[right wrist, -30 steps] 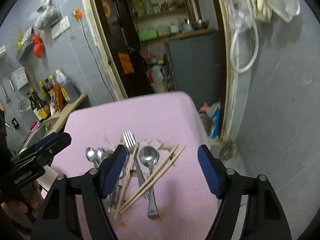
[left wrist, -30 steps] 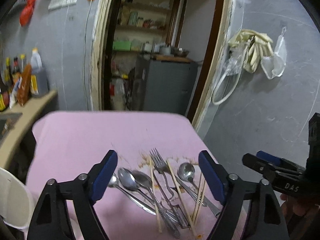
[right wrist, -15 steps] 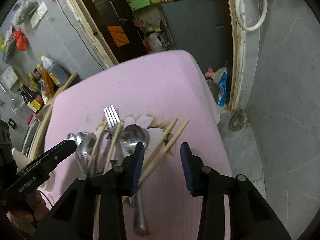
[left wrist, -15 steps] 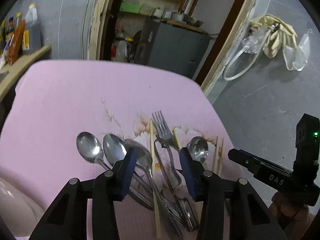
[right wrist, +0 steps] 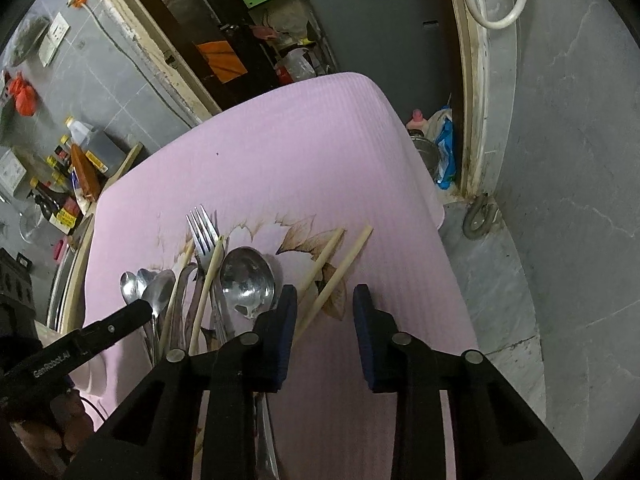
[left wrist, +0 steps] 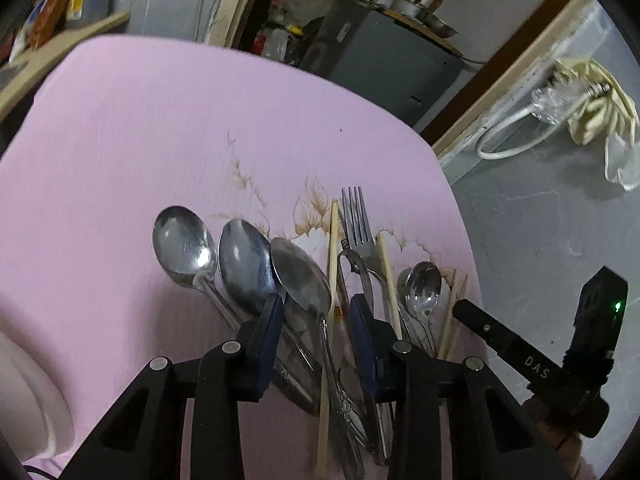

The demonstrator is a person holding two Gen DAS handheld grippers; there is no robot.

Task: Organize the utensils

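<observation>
While both jaws are closing, the left hand-held gripper, marked "GenRobot.AI", straddles a spoon beside the fork; the right hand-held gripper, marked "DAS", straddles two chopsticks right of that fork, neither gripped yet

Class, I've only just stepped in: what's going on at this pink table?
A person holds a claw in each hand over a jumble of cutlery on a pink table. The left claw is closing around the handles of a spoon and a chopstick. The right claw is closing around two chopsticks lying aslant beside the pile. Whether either pad touches yet is unclear. More spoons and a fork lie untouched; nothing is sorted yet.
</observation>
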